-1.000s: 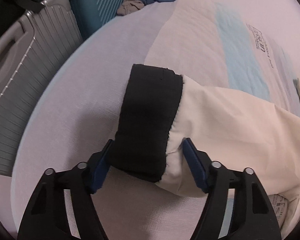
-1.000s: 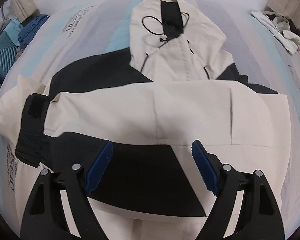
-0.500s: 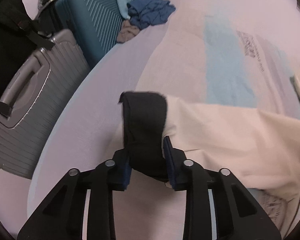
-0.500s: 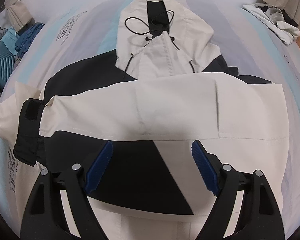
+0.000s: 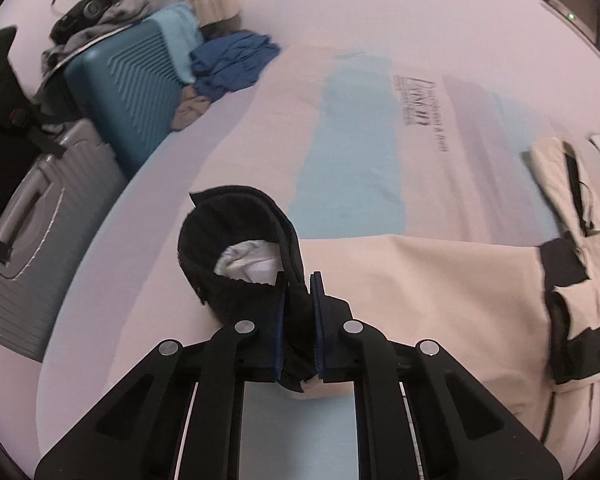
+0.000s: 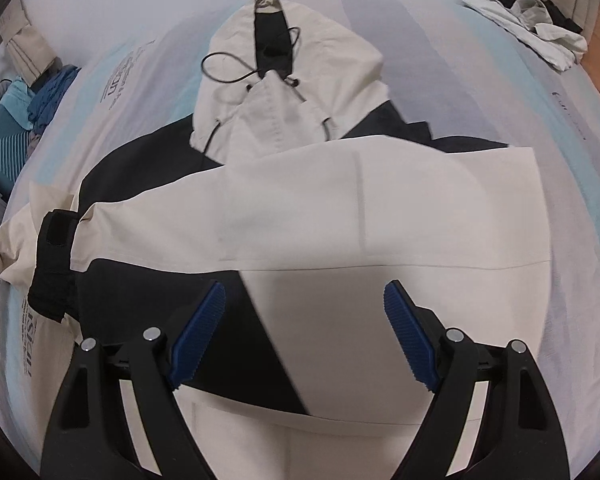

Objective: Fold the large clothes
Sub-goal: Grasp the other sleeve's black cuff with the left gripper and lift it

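- The left gripper [image 5: 298,316] was closing, its jaws pinching the black cuff [image 5: 236,248] at lower centre, presumably to carry that sleeve [image 5: 420,280] across.
- The right gripper [image 6: 304,336] stood spread and empty above the hooded jacket [image 6: 300,208], which lay flat on the bed [image 5: 360,140].
- Count: one jacket, two suitcases [image 5: 128,92] at upper left.

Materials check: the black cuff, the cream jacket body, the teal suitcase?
Black cuff: soft, fuzzy-looking matte fabric, it bunches between the left claw's closing pads. Jacket: thin, smooth woven cloth, likely cotton or nylon; crisp seams and creases. Teal suitcase: hard ribbed shell, probably plastic, slight sheen.
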Available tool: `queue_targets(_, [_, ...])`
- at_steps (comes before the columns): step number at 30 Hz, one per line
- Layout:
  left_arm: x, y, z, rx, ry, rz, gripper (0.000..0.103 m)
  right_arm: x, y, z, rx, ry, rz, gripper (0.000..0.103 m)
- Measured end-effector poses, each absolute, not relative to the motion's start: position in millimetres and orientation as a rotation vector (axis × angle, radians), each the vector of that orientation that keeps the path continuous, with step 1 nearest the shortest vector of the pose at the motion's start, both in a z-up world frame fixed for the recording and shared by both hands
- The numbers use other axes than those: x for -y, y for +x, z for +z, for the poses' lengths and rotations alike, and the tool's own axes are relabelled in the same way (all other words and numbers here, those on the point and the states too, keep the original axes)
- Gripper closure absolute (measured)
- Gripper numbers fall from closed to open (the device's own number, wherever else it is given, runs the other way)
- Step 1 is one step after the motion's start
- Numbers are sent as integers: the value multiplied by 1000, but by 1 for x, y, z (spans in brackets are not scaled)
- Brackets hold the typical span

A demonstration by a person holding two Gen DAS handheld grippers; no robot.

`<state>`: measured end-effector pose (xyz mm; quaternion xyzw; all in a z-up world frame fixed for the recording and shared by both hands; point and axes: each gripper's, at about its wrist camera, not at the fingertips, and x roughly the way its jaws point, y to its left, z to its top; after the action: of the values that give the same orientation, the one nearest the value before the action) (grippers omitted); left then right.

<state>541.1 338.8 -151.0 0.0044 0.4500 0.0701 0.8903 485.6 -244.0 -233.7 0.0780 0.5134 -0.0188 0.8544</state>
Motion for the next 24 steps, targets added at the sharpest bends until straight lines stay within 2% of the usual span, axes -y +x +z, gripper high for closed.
queue_targets(17, [-106,518,-116,-854,92,-114,93,333,458,-219,-1047,192,-61,22])
queue_targets(24, [-14,506,-118,-858,112,-211,93,365,448,-205,-1021,144,-40,22])
